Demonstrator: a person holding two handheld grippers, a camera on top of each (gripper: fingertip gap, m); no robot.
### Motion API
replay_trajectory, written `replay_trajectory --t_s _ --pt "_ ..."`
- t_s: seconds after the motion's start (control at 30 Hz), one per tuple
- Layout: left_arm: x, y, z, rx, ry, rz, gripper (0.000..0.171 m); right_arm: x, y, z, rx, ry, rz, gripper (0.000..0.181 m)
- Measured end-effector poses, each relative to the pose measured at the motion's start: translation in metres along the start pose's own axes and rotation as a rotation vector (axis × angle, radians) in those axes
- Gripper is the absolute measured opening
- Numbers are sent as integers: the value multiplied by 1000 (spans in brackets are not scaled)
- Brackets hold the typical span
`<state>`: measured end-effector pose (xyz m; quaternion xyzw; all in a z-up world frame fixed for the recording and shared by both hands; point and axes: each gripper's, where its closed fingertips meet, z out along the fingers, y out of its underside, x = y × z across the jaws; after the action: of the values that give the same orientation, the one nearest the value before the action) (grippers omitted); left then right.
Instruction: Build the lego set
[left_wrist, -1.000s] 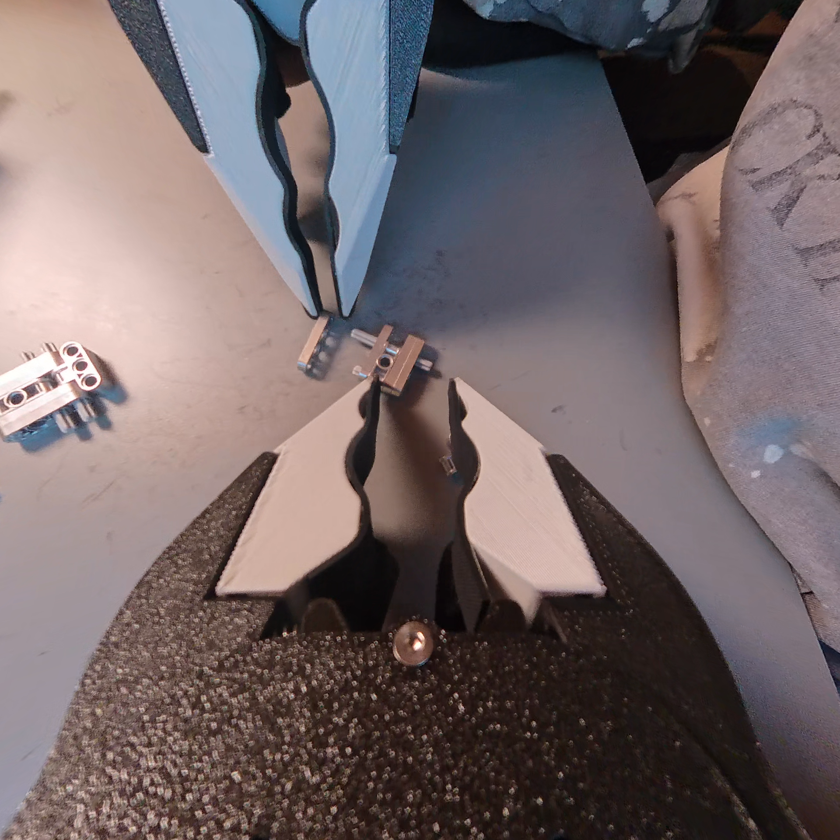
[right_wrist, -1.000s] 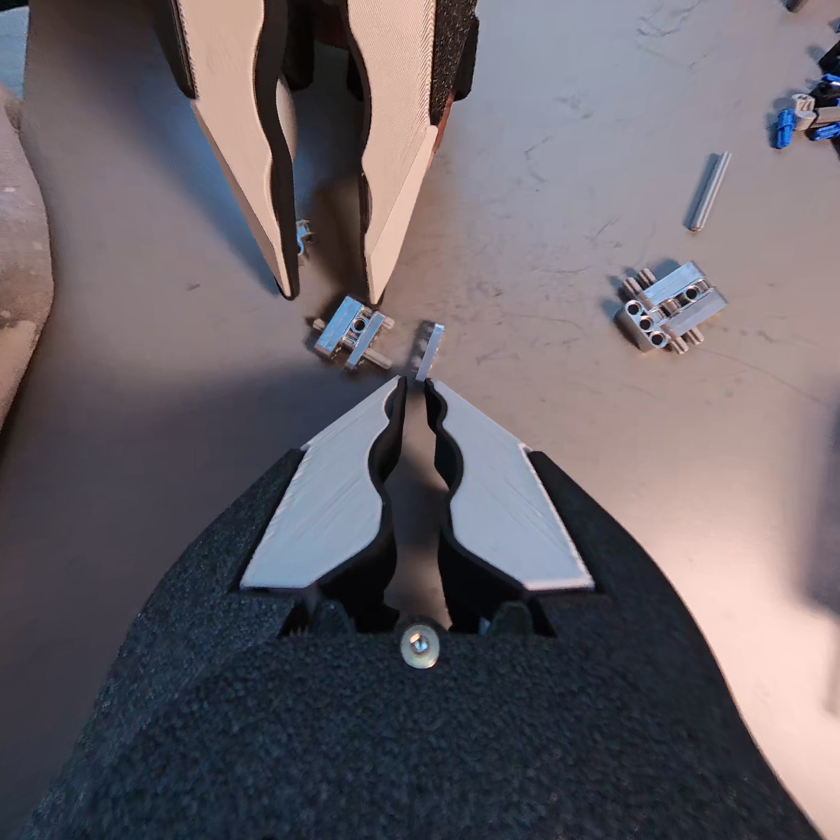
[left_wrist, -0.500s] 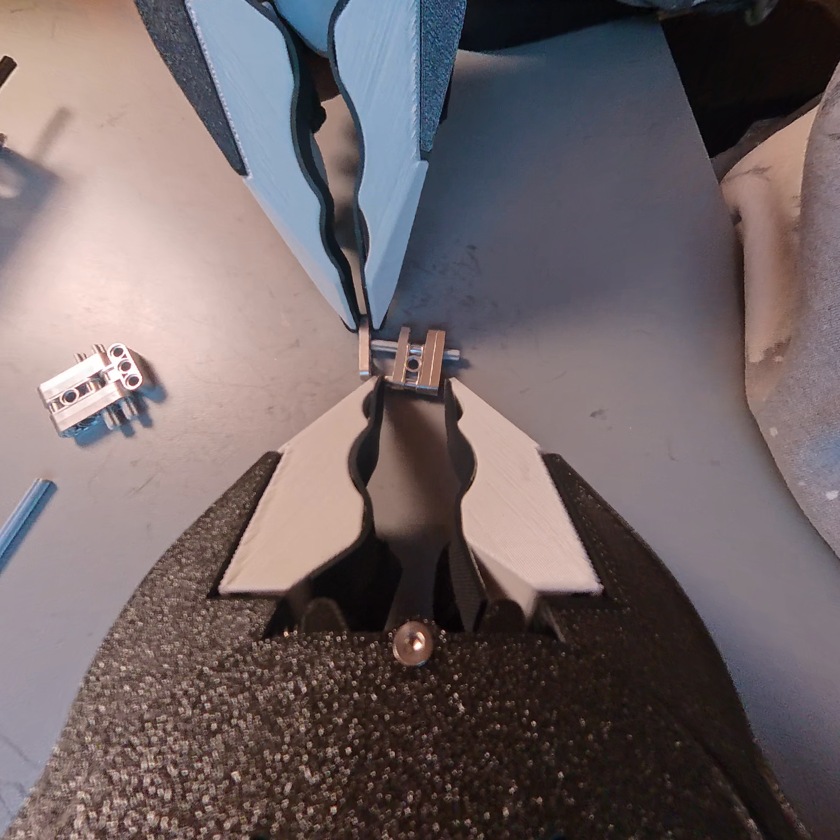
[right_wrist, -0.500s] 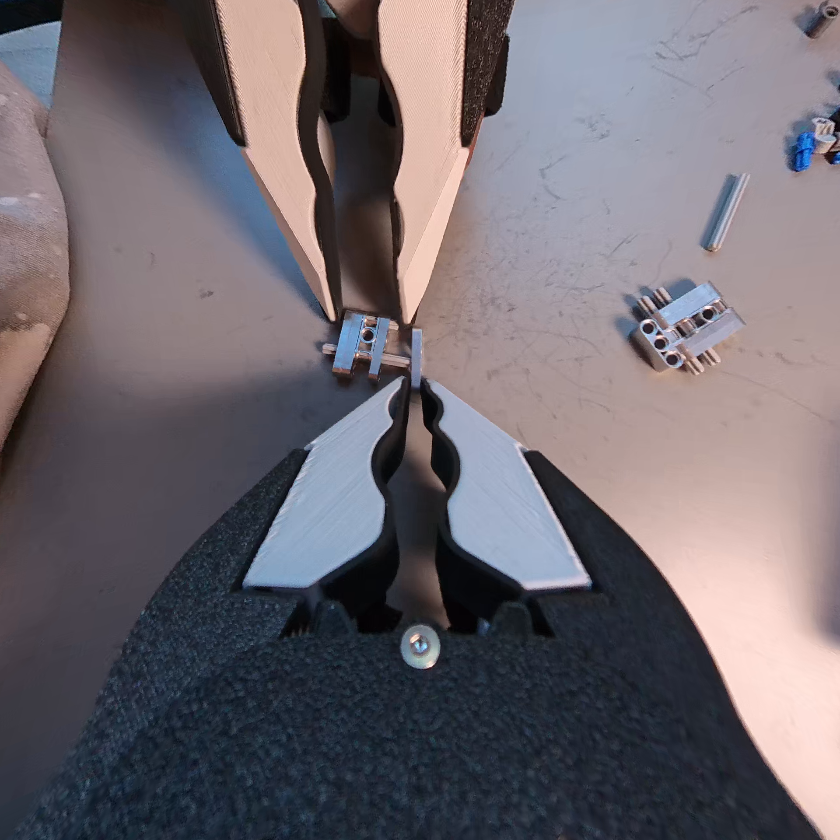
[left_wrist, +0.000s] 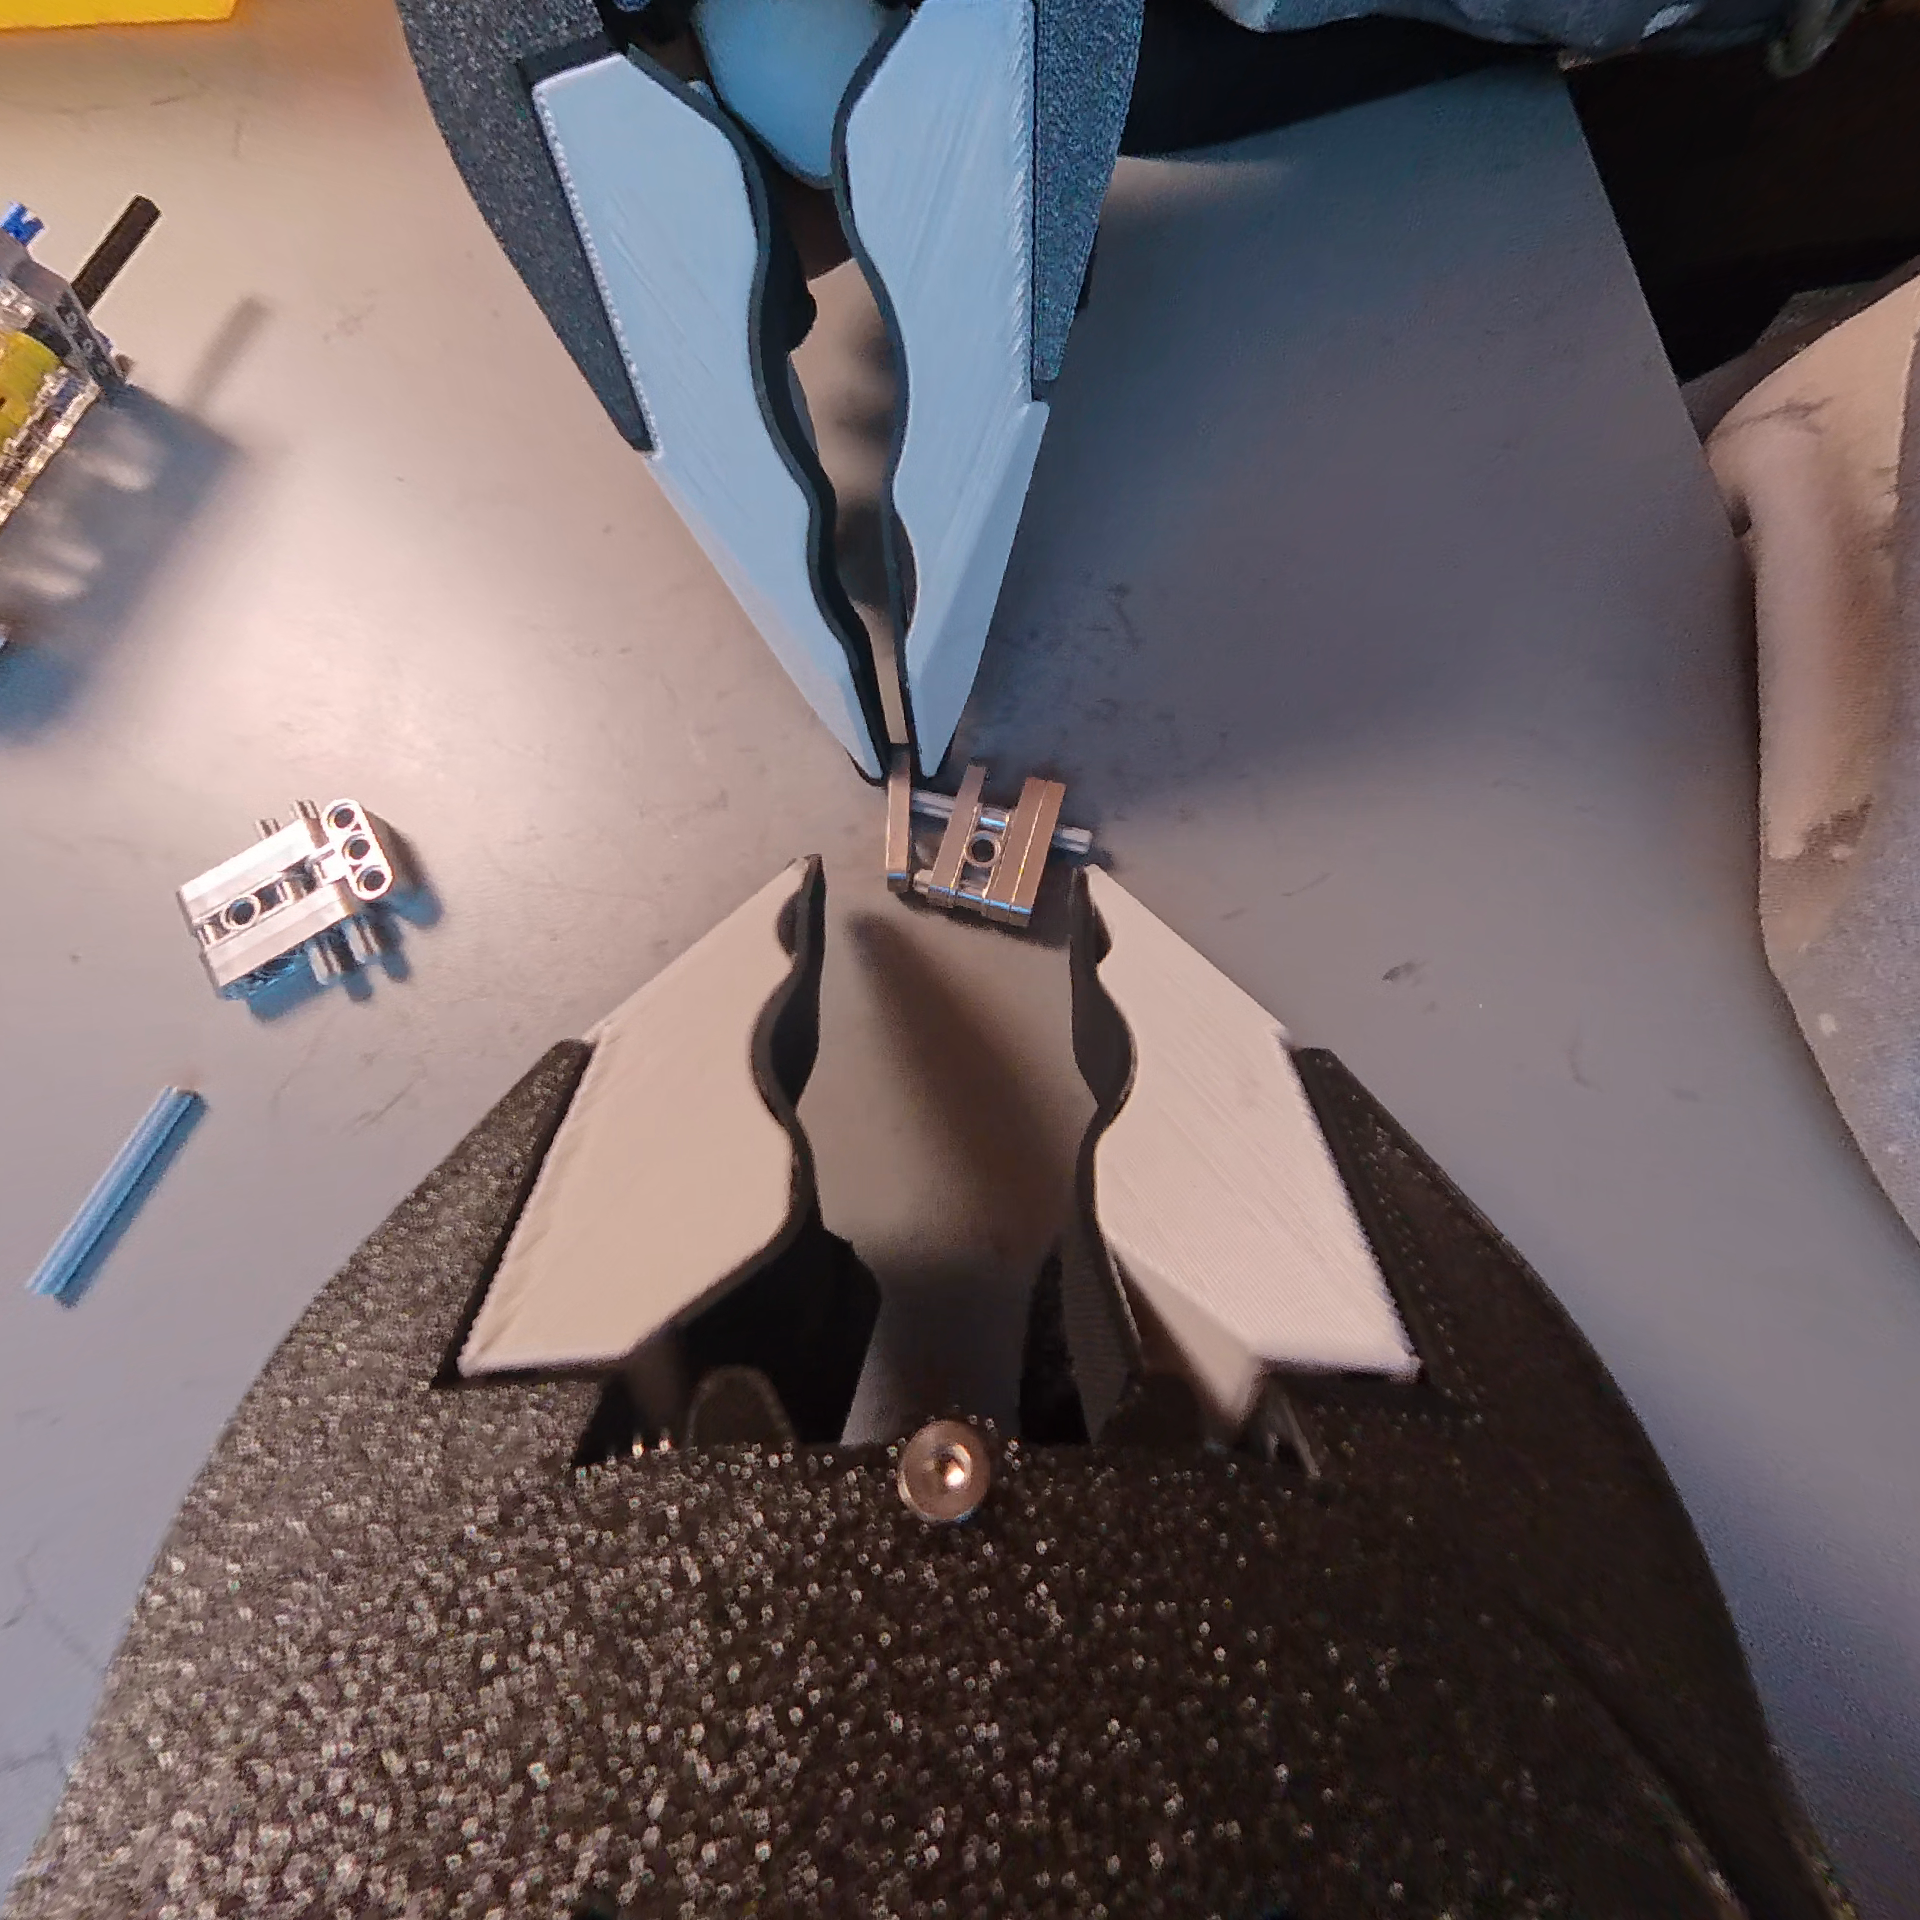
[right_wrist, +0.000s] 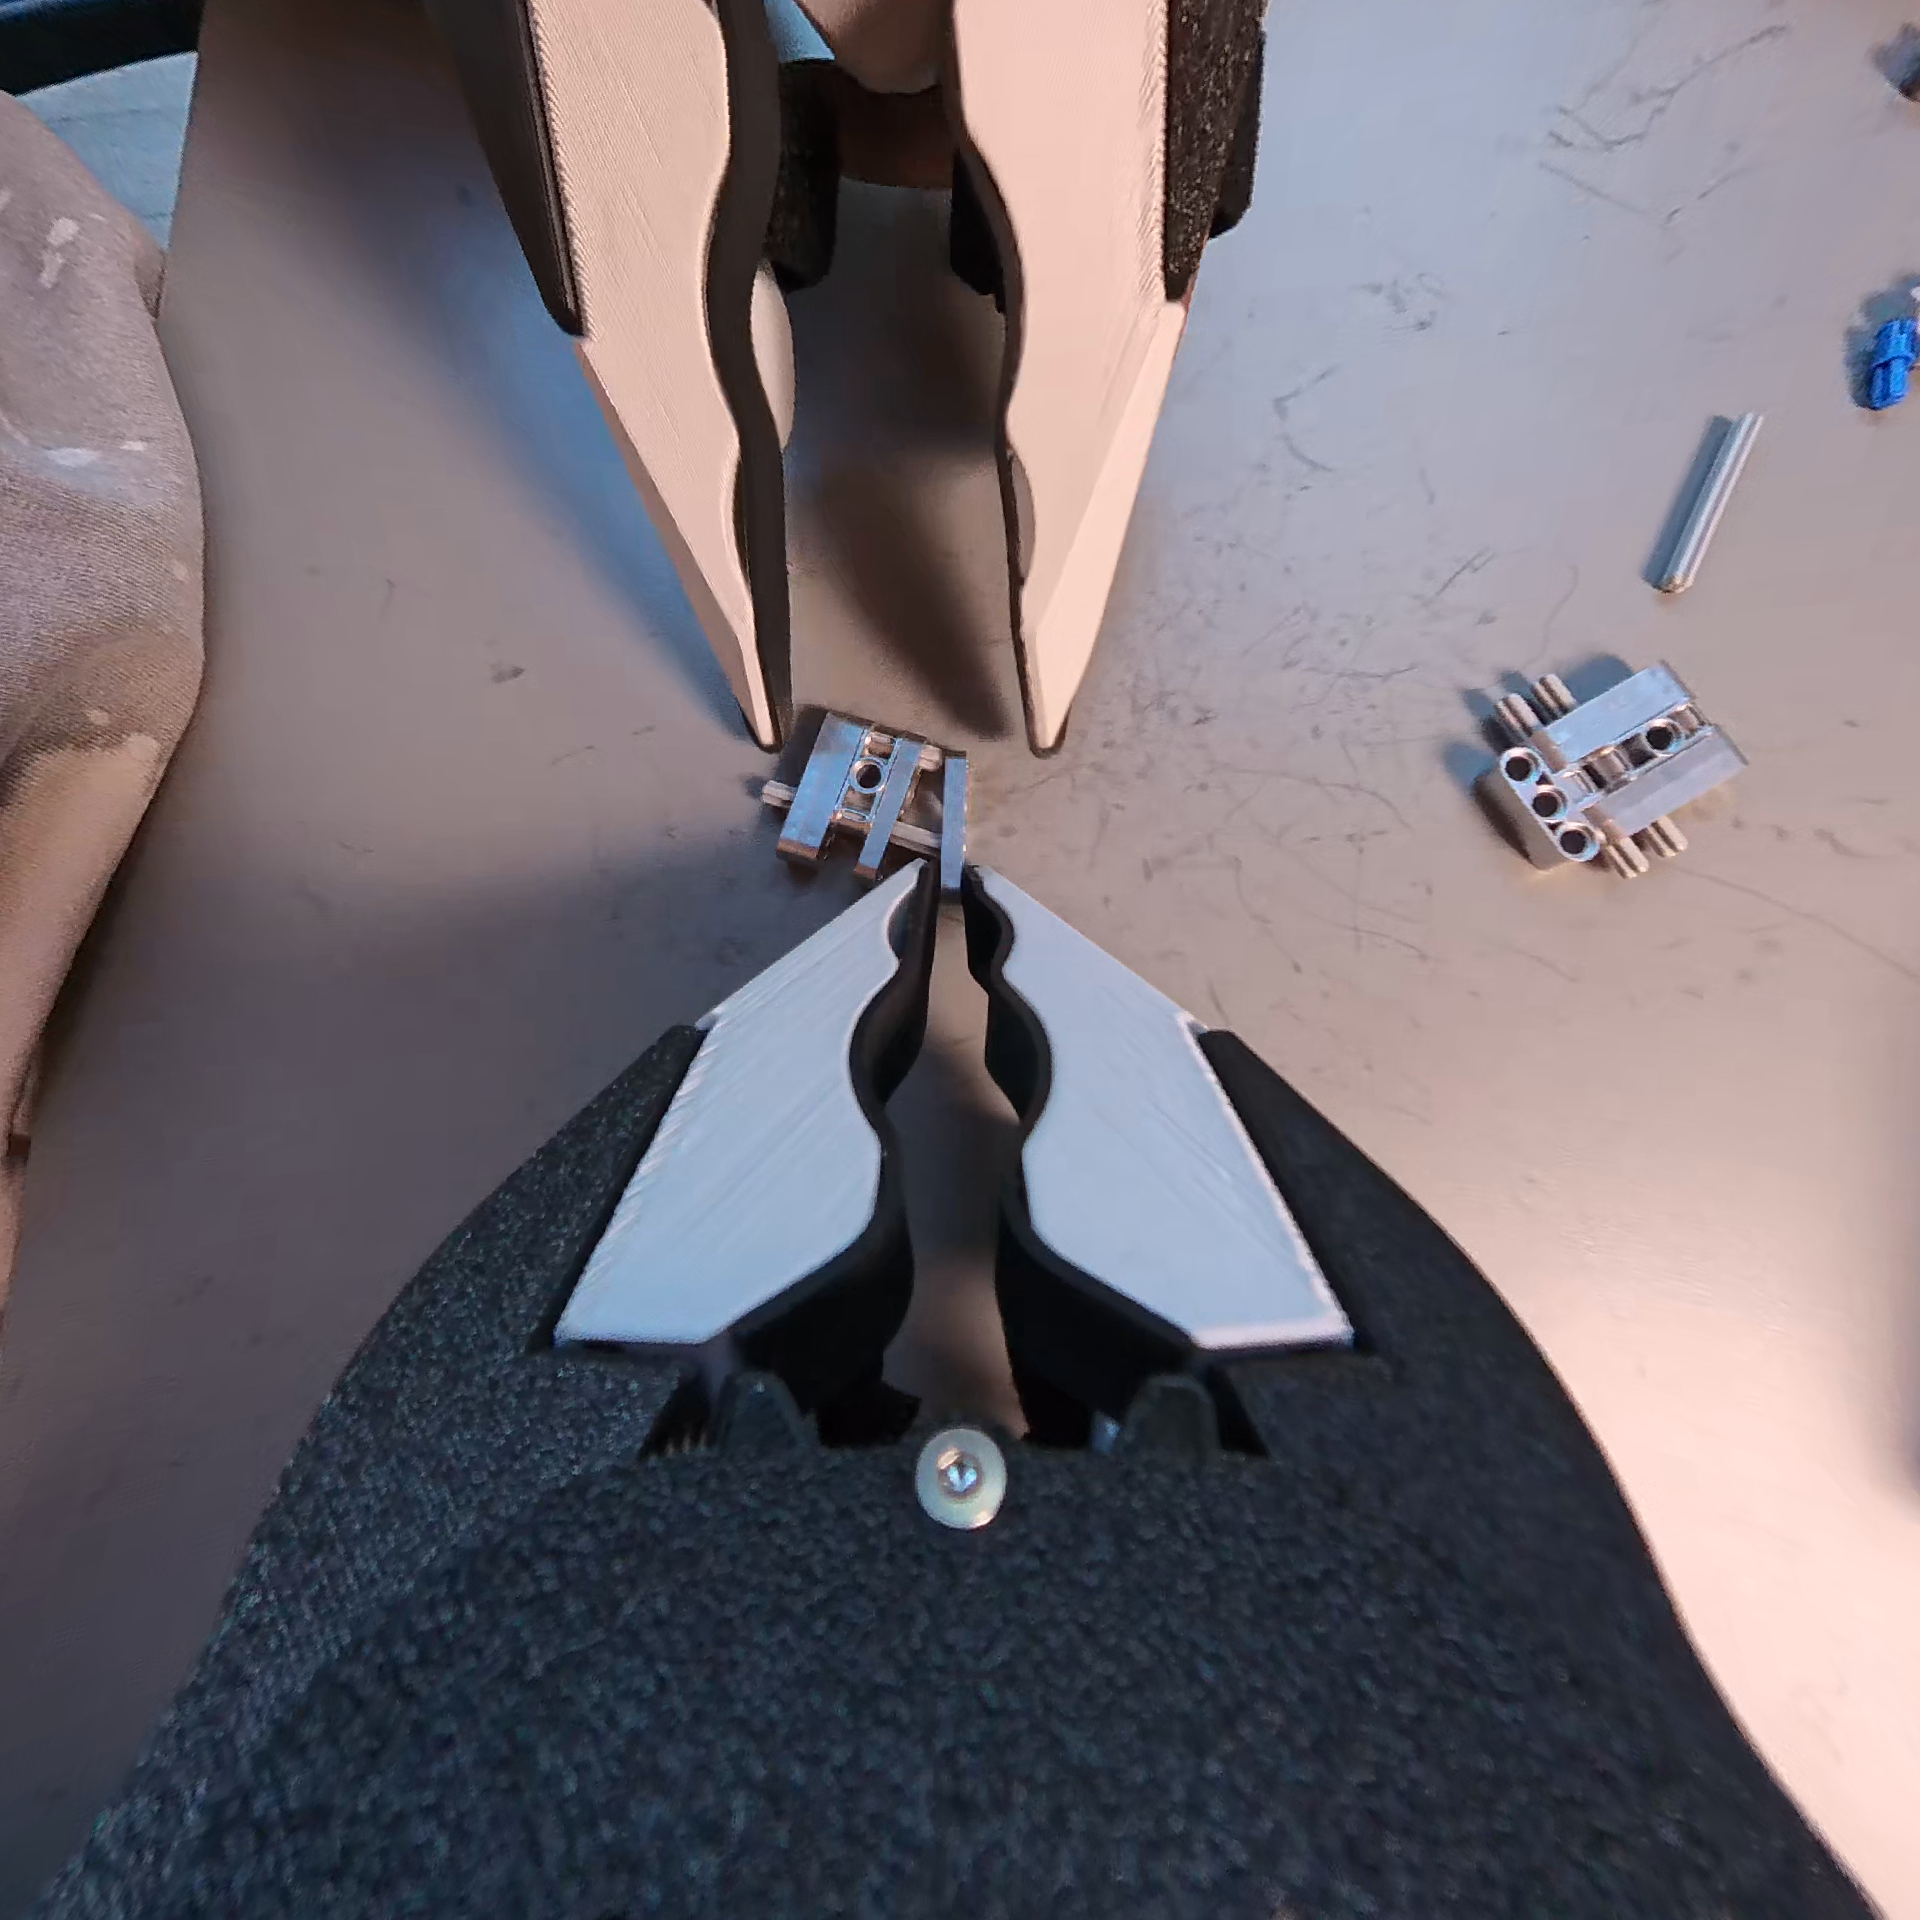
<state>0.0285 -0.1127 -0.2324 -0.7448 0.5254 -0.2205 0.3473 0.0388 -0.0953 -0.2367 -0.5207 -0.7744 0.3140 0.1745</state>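
A small grey brick assembly (left_wrist: 987, 847) on a thin axle lies on the grey table (left_wrist: 1351, 623). My left gripper (left_wrist: 945, 878) is open, its tips on either side of the assembly and just short of it. My right gripper (right_wrist: 948, 871) is shut on a thin grey plate (right_wrist: 954, 821) that sits on the axle's end, against the assembly (right_wrist: 857, 795). In the left wrist view the right gripper (left_wrist: 899, 764) comes in from the top, pinching that plate (left_wrist: 899, 831). In the right wrist view the left gripper (right_wrist: 906, 740) comes from the top, open.
A second grey assembly with pins (left_wrist: 291, 894) (right_wrist: 1605, 784) and a loose grey axle (left_wrist: 114, 1190) (right_wrist: 1704, 499) lie to one side. A clear and yellow block build (left_wrist: 42, 343) and a blue pin (right_wrist: 1886, 364) lie farther off. Stained cloth (left_wrist: 1849, 727) (right_wrist: 73, 520) borders the table edge.
The right gripper brought the thin plate against the assembly on its axle. The left gripper closed in around the assembly, then opened wider and now stands just short of it.
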Motion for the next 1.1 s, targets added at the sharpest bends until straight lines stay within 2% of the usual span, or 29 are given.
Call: replay_trajectory --t_s 0.03,0.17,0.37,0.53,0.7,0.83,1.1 --pt "1 0 1 -3 2 2 46 -1 0 0 0 -4 -2 2" --pt "6 0 6 -8 24 6 43 -6 -2 1 5 -29 -12 4" --pt "13 0 7 -9 60 11 29 -7 -1 -2 6 -38 -12 18" --pt "13 0 7 -11 57 15 29 -12 -3 -11 13 -54 -8 26" --pt "13 -1 7 -14 53 9 29 -24 0 -1 -59 -63 -43 41" --pt "13 -1 8 -14 52 -9 29 -21 0 3 -105 3 -70 33" --pt "11 -1 8 -12 47 -16 30 -20 0 3 -109 13 -78 31"
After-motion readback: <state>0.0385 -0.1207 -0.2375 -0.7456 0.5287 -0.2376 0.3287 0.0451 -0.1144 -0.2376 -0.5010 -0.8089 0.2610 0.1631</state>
